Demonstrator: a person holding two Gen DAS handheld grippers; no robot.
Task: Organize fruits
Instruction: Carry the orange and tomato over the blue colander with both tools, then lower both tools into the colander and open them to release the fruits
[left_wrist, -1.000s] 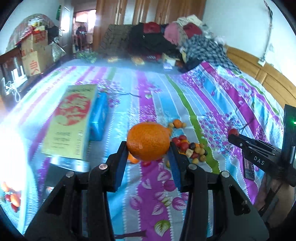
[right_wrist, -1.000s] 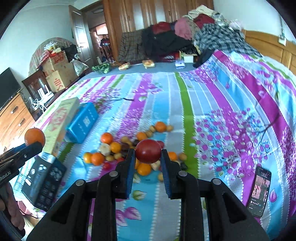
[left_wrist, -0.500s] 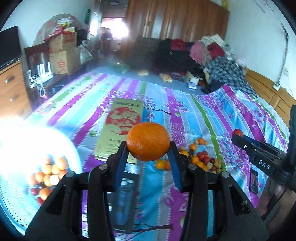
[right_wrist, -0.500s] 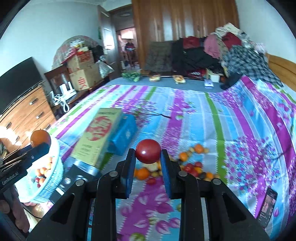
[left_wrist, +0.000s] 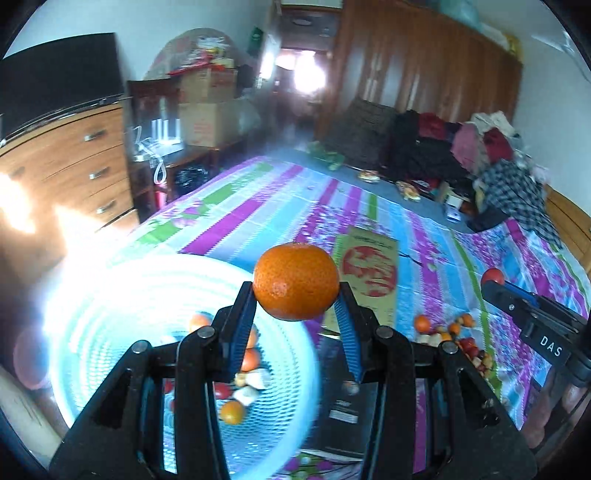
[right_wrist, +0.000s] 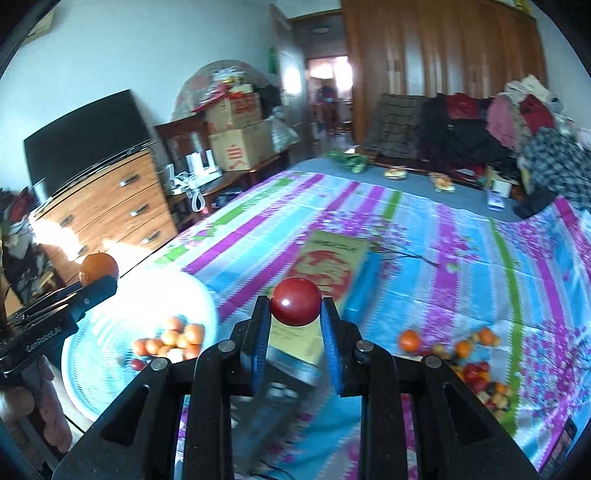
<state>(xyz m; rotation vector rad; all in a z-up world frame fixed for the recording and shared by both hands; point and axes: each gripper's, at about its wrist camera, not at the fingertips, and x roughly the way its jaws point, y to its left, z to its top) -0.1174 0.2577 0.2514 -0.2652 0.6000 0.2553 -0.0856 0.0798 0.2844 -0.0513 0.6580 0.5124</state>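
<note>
While the left tongs (left_wrist: 295, 295) pinched one orange mandarin (left_wrist: 296, 281) between their blue pads, the right tongs (right_wrist: 295, 314) were pressed on one small red fruit (right_wrist: 296, 301). Both fruits were held in the air, above the bed (right_wrist: 461, 258) with its striped flowered cover.

Just below and a little left of the left tongs stood one pale blue basket (left_wrist: 122, 295), bright with glare. In the left wrist view I could count about six fruits in it, partly hidden behind the tongs; in the right wrist view the same basket (right_wrist: 92, 354) lay to the lower left of the right tongs and showed about seven orange fruits and one red one, more clearly.

One yellow box with a red print (right_wrist: 332, 266) lay on the bed directly beyond the right tongs, and one dark flat box (left_wrist: 347, 406) was below the left tongs, beside the basket. One loose pile of small fruits (right_wrist: 476, 365) rested on the cover to the lower right of the right tongs; they were too blurred to count exactly.

Only the left wrist view showed the right tongs from the side, at its right edge. Only the right wrist view showed the left tongs with the mandarin at its left edge, and fingers (right_wrist: 48, 402) under them.
</note>
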